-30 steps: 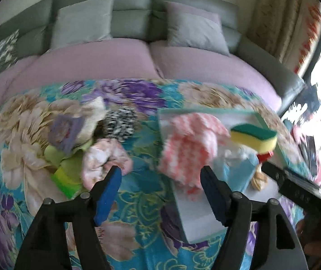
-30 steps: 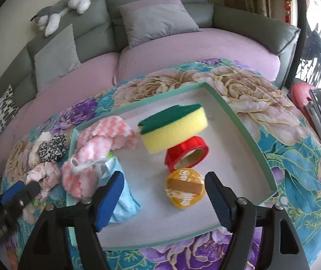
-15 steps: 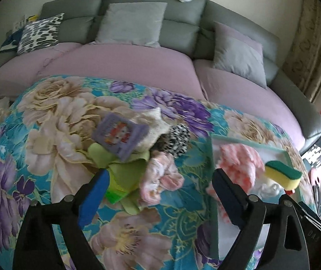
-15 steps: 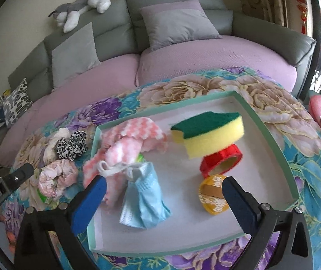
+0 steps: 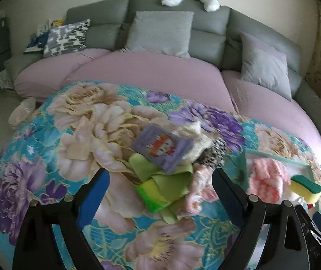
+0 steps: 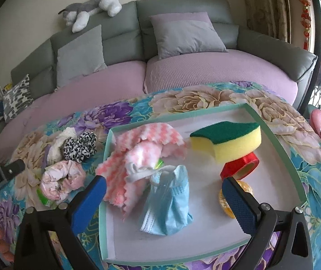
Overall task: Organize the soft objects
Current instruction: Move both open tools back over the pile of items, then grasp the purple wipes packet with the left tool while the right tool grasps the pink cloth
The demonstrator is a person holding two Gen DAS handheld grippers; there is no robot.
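Both grippers have spread wide and empty: right gripper (image 6: 163, 200) leaves sponge (image 6: 226, 140) in tray (image 6: 279, 144), left gripper (image 5: 160, 189) has swung to the pile's green cloth (image 5: 167, 180) (likely next pick).

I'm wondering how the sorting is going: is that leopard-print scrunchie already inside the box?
No, the leopard-print scrunchie lies on the flowered cloth to the left of the box, outside its green rim.

We see our left gripper (image 5: 160, 193) and right gripper (image 6: 163, 202) built alike: black angular plastic arms, each with a silver round screw near its knuckle, ending in blue pads (image 6: 88, 204) with a fine dimpled texture.
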